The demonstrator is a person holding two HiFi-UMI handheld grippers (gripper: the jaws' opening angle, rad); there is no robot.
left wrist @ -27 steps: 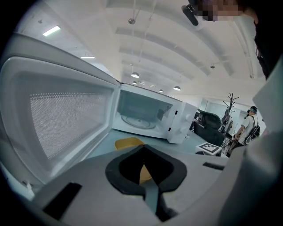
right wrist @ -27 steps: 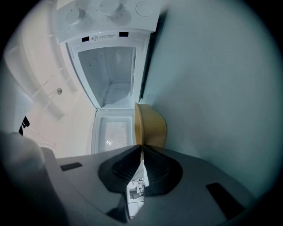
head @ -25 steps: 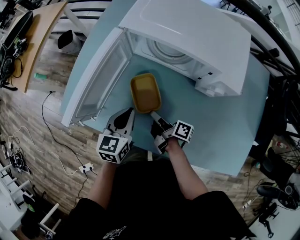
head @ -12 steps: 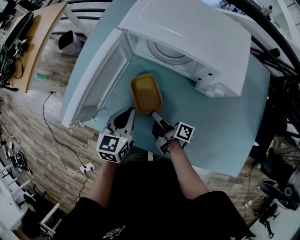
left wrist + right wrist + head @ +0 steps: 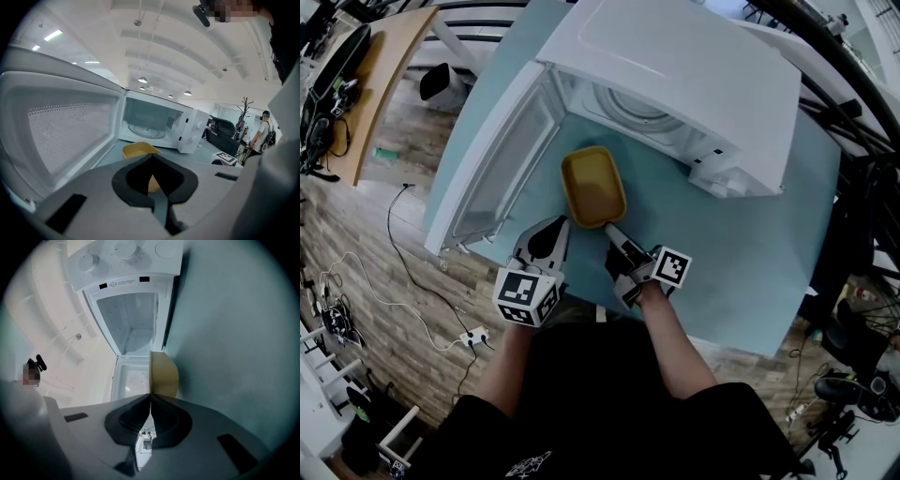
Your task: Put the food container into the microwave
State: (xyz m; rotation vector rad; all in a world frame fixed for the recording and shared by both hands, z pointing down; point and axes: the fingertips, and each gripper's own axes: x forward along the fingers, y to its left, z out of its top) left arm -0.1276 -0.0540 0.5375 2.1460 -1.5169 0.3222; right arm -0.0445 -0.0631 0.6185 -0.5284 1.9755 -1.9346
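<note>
Yellow food container (image 5: 592, 185) clamped at its near rim, just in front of the open microwave (image 5: 680, 80).

Sits on the teal surface (image 5: 750, 248) right before the cavity, with the door (image 5: 499, 161) open wide at the left. Shows only a plain yellow bottom. Right gripper (image 5: 610, 231) with fingers closed on the container's near edge. Left gripper (image 5: 561, 227) just beside it, fingers pressed together on themselves, tips near the container's near left corner. Inside the cavity, a round glass turntable (image 5: 633, 101).
</note>
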